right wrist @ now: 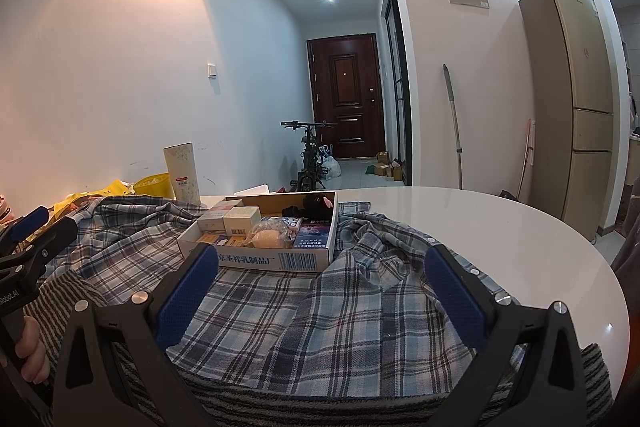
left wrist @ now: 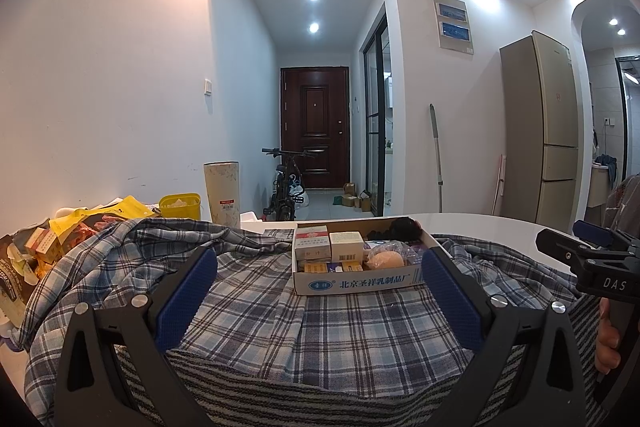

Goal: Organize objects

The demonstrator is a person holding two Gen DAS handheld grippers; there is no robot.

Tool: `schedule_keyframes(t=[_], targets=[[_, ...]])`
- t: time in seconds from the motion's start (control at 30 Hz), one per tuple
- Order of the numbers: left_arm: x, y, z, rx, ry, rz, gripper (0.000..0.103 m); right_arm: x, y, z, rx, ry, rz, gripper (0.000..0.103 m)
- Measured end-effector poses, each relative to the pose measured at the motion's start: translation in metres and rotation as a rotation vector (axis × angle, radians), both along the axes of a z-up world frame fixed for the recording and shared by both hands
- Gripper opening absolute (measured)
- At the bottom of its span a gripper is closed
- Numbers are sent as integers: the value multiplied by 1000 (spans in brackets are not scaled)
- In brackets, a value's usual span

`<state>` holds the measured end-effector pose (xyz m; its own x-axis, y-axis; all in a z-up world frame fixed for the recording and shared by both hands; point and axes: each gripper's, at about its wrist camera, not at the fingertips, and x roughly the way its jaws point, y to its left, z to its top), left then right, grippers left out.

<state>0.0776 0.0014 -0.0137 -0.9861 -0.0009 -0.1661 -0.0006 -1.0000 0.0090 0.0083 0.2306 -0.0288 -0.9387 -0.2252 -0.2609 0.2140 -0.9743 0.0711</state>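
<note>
A white cardboard box point(left wrist: 360, 281) point(right wrist: 256, 259) with several small cartons, a peach sponge in plastic point(left wrist: 384, 259) point(right wrist: 266, 239) and black items sits on a blue plaid shirt point(left wrist: 280, 327) point(right wrist: 320, 319) spread over the white round table point(right wrist: 500, 227). A grey striped cloth point(left wrist: 300, 399) point(right wrist: 320, 407) lies under the shirt's near edge. My left gripper point(left wrist: 320, 263) is open and empty, above the shirt just short of the box. My right gripper point(right wrist: 320, 263) is open and empty, above the shirt, right of the box's near corner. Each gripper shows at the other view's edge.
At the table's left stand a tall cream canister point(left wrist: 222, 193) point(right wrist: 182, 175), a yellow tub point(left wrist: 180, 205) and a pile of yellow packets and boxes point(left wrist: 60, 239). Beyond are a hallway with a bicycle point(left wrist: 286, 187), a dark door and a fridge point(left wrist: 548, 123).
</note>
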Motion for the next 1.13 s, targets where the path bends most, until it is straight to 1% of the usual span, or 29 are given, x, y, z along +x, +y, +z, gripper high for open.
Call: schedule_keyframes(t=[1.13], targets=[[-1, 1, -1, 3, -15, 4, 103, 0, 0, 0, -3, -2, 0, 103]])
